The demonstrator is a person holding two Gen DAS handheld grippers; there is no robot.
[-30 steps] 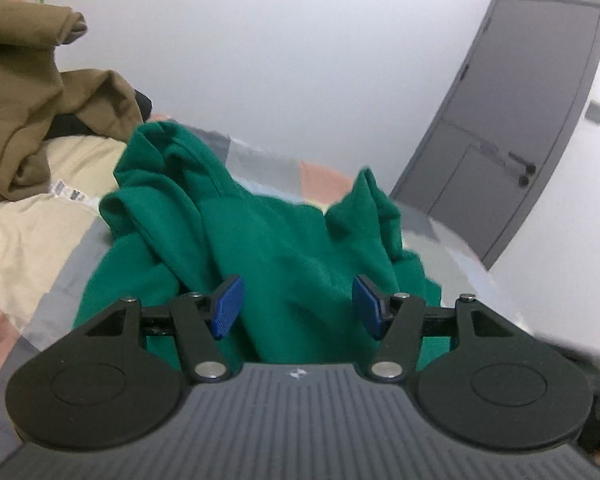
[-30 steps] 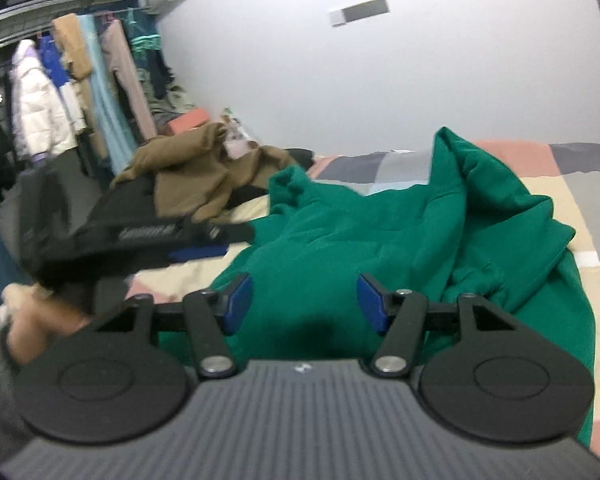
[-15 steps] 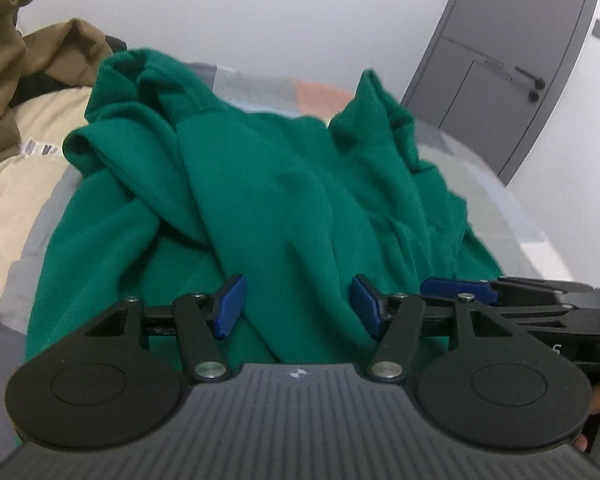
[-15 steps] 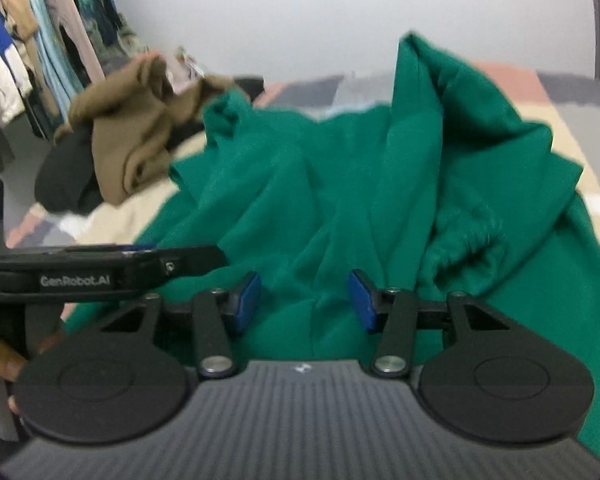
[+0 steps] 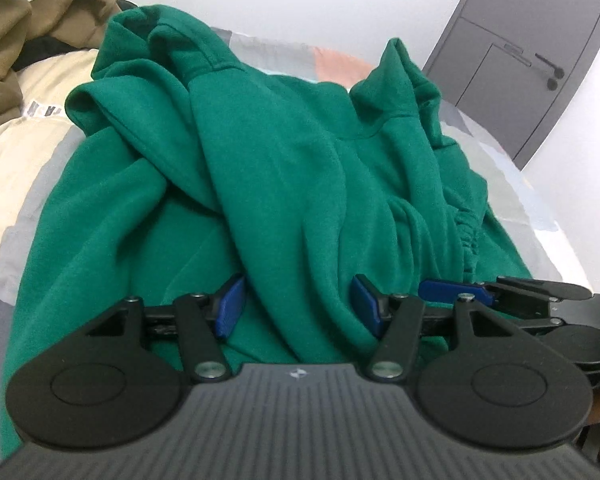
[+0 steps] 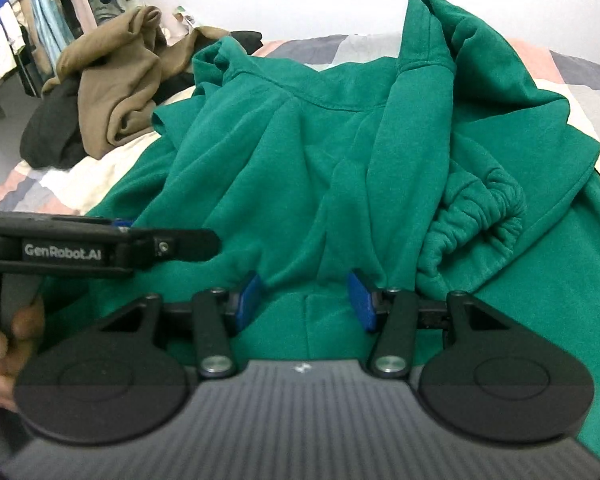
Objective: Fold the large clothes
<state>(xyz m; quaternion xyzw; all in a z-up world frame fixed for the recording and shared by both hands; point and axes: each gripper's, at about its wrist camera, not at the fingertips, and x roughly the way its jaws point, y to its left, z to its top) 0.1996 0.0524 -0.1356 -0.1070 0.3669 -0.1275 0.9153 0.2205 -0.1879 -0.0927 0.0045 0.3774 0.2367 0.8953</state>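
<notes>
A large green hoodie lies crumpled on the bed, its hood and sleeves bunched up; a ribbed cuff shows at the right. My left gripper is low over the near edge of the hoodie, jaws apart, with a thick fold running between the blue pads without being pinched. My right gripper sits just to its right at the same edge, open a little narrower, with the hem lying between its pads. Each gripper shows in the other's view: right gripper, left gripper.
The bed has a patchwork cover of cream, grey and pink. A brown garment and a black one are piled at the far left. A clothes rack stands behind, a grey door at the right. A person's hand holds the left gripper.
Both grippers have dropped and tilted down toward the hoodie's near edge, which now fills the views. The right jaws have narrowed slightly. Each gripper has come into the other's view.
</notes>
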